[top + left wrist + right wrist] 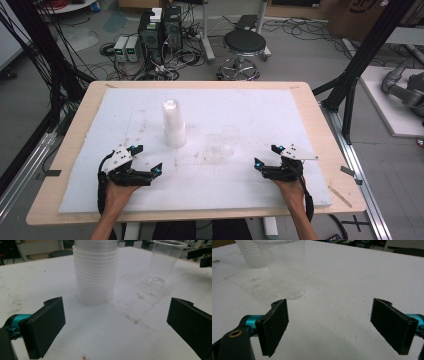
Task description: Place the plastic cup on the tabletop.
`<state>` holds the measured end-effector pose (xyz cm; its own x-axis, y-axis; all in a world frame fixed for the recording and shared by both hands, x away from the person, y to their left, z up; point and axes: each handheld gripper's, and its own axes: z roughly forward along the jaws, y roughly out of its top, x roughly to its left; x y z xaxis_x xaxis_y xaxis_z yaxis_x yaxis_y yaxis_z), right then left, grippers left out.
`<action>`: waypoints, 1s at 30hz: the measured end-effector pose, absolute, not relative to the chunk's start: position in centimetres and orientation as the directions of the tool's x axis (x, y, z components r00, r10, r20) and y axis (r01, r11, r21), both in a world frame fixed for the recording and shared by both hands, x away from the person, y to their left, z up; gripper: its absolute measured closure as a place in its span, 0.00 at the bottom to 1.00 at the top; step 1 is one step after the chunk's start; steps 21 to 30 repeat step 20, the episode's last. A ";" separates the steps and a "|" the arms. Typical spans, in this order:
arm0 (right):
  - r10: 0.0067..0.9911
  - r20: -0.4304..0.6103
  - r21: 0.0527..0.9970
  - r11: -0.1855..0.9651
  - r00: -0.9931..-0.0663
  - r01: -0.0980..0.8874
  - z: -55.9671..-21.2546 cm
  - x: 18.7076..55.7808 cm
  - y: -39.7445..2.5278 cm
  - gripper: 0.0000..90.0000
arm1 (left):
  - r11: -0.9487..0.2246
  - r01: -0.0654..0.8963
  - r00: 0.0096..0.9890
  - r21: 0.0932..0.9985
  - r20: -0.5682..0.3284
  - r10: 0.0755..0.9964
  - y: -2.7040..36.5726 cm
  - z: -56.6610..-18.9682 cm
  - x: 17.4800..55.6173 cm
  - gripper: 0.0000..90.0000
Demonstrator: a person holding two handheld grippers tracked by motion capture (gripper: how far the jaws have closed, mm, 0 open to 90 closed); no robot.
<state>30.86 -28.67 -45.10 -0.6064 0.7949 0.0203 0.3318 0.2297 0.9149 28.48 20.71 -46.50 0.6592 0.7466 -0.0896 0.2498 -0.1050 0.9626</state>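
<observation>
A stack of nested translucent plastic cups [173, 122] stands upright on the white foam sheet [260, 107], a little left of the middle. To its right stands a single clear cup [224, 141], hard to make out from above. My left gripper [148, 158] rests open near the front left, jaws wide apart and empty, facing the stack [95, 272] with the clear cup [163, 261] beyond. At the front right my right gripper [267, 155] is open too and holds nothing; the clear cup [287, 267] stands just ahead of its left jaw, the stack [249, 252] farther off.
The foam sheet lies on a wooden table [320, 130]. Beyond the table are a round black stool [244, 45], computer boxes [160, 30] and loose cables on the floor. Black frame posts [370, 50] rise at both sides.
</observation>
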 end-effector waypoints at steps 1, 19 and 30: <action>0.794 0.021 0.915 0.229 -0.607 0.332 -45.1 30.8 -28.7 0.16 | -0.105 0.249 0.658 0.963 -0.089 0.747 20.7 -46.5 28.5 0.02; 0.782 -0.004 0.913 0.257 -0.623 0.318 -45.2 30.8 -28.5 0.16 | -0.089 0.248 0.651 0.965 -0.098 0.753 20.9 -46.5 28.4 0.02; 0.785 0.005 0.913 0.248 -0.619 0.323 -45.2 30.8 -28.5 0.16 | -0.087 0.249 0.652 0.965 -0.101 0.752 20.9 -46.5 28.5 0.02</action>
